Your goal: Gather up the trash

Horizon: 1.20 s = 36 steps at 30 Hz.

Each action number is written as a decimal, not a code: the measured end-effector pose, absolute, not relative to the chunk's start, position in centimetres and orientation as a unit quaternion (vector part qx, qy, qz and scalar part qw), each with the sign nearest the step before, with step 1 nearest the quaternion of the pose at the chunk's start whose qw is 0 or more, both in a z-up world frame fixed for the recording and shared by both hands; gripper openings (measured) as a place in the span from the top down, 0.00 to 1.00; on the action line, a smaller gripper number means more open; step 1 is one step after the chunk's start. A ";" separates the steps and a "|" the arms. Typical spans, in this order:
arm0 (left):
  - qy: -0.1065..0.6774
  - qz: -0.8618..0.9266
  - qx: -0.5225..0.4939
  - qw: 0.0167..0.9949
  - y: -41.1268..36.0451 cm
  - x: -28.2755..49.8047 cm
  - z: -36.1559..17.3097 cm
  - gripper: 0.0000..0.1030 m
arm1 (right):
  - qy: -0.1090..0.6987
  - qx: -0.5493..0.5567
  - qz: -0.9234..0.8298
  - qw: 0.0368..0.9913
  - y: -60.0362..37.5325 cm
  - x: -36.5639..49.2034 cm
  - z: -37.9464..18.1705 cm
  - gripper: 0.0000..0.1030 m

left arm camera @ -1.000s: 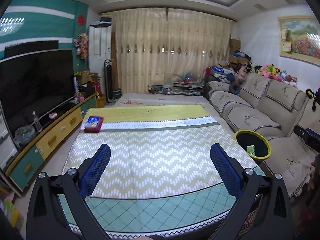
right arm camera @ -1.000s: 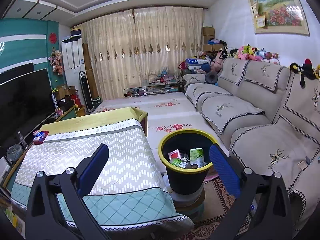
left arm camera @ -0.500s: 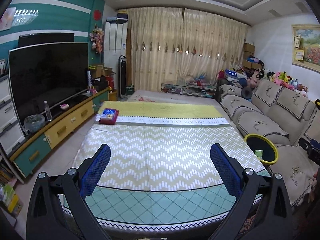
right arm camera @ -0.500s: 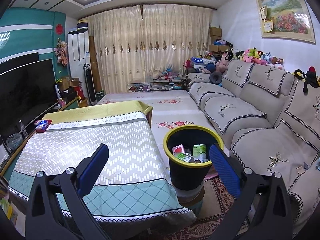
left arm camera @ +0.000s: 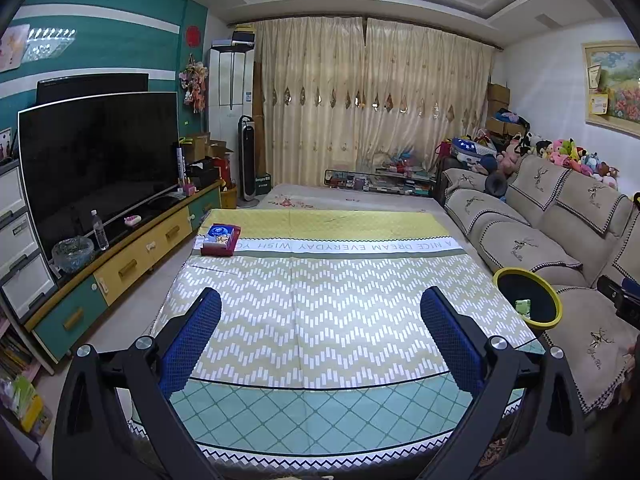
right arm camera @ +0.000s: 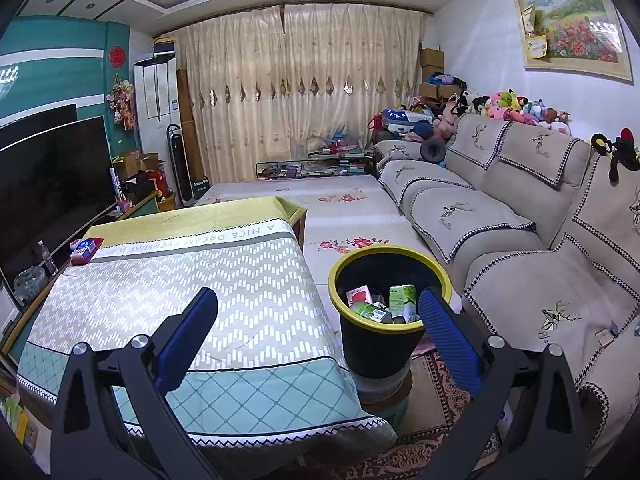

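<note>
A black bin with a yellow rim (right arm camera: 390, 264) stands on a small stool right of the covered table (right arm camera: 180, 280). It holds cartons and a can, among them a green carton (right arm camera: 402, 298). The bin also shows in the left wrist view (left arm camera: 528, 300). My left gripper (left arm camera: 320, 316) is open and empty above the near end of the table (left arm camera: 320, 288). My right gripper (right arm camera: 318, 316) is open and empty, above the table's right edge and the bin. A red tissue box (left arm camera: 220, 239) lies at the table's far left corner.
A sofa (right arm camera: 500, 216) runs along the right. A TV (left arm camera: 96, 160) on a low cabinet (left arm camera: 132, 256) stands on the left. A patterned rug (right arm camera: 432, 440) lies under the bin. Curtains and clutter fill the far end.
Both grippers have drawn back and risen a little, and the left view has swung left. Both stay open and empty. The bin and tissue box have not moved.
</note>
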<state>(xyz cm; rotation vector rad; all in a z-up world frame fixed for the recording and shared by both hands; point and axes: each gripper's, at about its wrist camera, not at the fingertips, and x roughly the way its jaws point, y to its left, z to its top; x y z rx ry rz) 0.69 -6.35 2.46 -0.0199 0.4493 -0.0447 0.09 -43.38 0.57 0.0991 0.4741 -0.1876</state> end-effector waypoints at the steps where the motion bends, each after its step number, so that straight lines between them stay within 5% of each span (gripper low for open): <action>1: 0.224 -0.022 -0.009 0.974 -6.4 0.7 2.4 0.05 | 0.234 0.049 -0.093 0.966 -43.4 0.1 0.6 0.07; 36: 0.226 -0.025 -0.001 0.974 -6.8 0.7 2.6 0.05 | 0.238 0.054 -0.092 0.965 -43.5 0.3 0.1 0.07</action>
